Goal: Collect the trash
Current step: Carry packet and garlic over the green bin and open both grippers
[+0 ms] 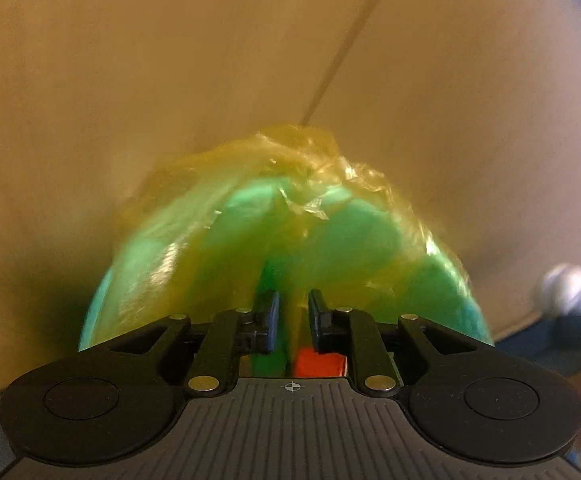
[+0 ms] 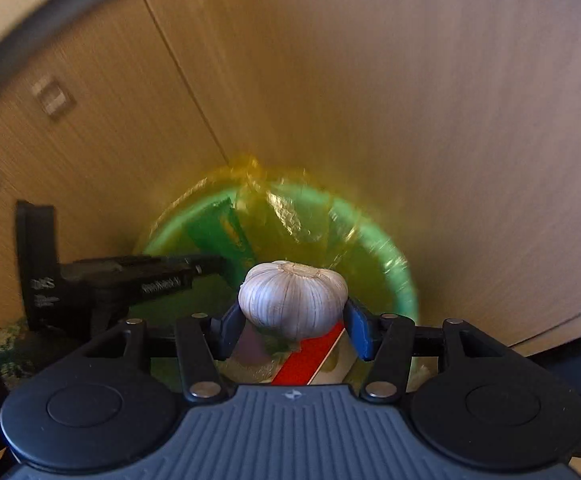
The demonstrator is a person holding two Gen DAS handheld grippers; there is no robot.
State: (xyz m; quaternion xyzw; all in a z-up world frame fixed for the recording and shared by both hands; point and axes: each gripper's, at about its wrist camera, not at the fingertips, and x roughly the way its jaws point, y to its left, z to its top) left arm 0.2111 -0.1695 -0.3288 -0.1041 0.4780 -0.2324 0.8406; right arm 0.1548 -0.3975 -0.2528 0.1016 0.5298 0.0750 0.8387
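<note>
A green bin [image 1: 442, 292] lined with a yellow see-through bag [image 1: 302, 148] sits right below both grippers. My left gripper [image 1: 293, 300] hangs over its mouth, jaws a narrow gap apart with nothing pressed between the pads. A dark green scrap [image 2: 210, 232] shows just beyond its tips, inside the bin. My right gripper [image 2: 294, 314] is shut on a white garlic bulb [image 2: 292, 296], held over the bin [image 2: 402, 276]. In the right wrist view the left gripper [image 2: 210, 266] reaches in from the left. The garlic [image 1: 574, 288] shows blurred at the right edge of the left wrist view.
A red and white packet [image 2: 310, 360] lies in the bin under the garlic. Wood-grain cabinet fronts [image 2: 102, 152] with small square handles [image 2: 52, 98] stand behind the bin. A dark curved edge [image 2: 30, 28] crosses the upper left. Both views are motion-blurred.
</note>
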